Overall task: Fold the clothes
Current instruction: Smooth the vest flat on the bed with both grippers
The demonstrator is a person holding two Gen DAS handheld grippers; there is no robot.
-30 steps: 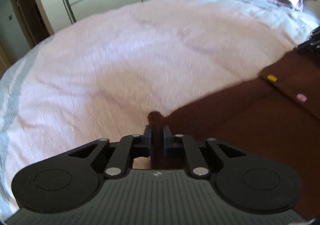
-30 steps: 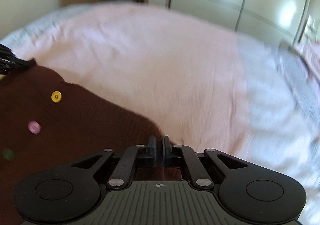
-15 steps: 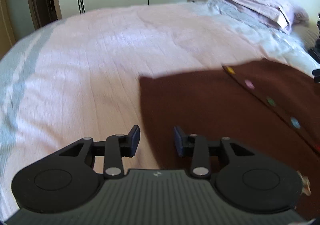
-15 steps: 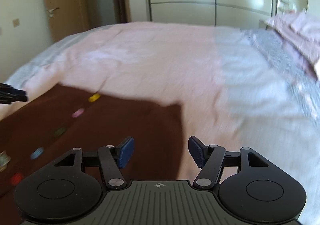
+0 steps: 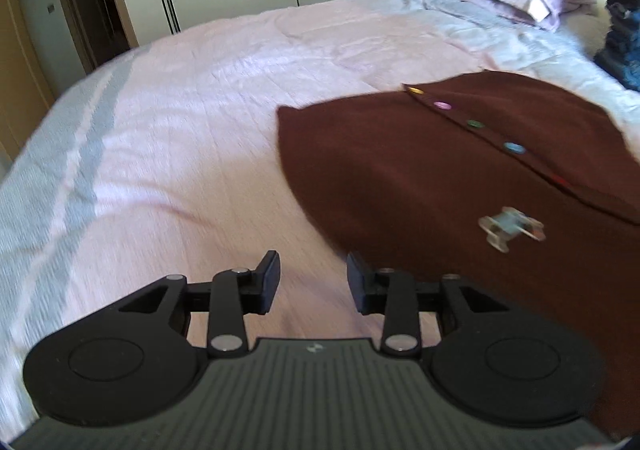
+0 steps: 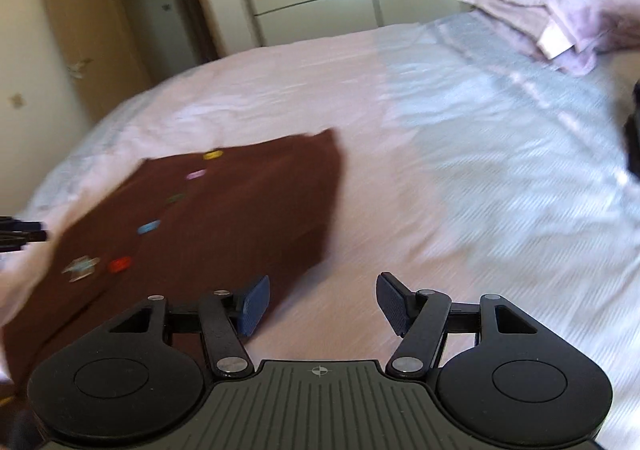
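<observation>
On the pink bedspread [image 5: 192,137] lay a brown cardigan [image 5: 400,177], spread flat, with a row of coloured buttons [image 5: 474,124] down its front. Beside the cardigan's one edge the left gripper [image 5: 313,277] hovered with fingers apart, holding nothing. Beside the opposite edge the right gripper [image 6: 322,300] was likewise spread and empty.

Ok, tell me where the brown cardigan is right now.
The brown cardigan lies flat on the pink bedspread, right of the open left gripper and left of the open right gripper.
</observation>
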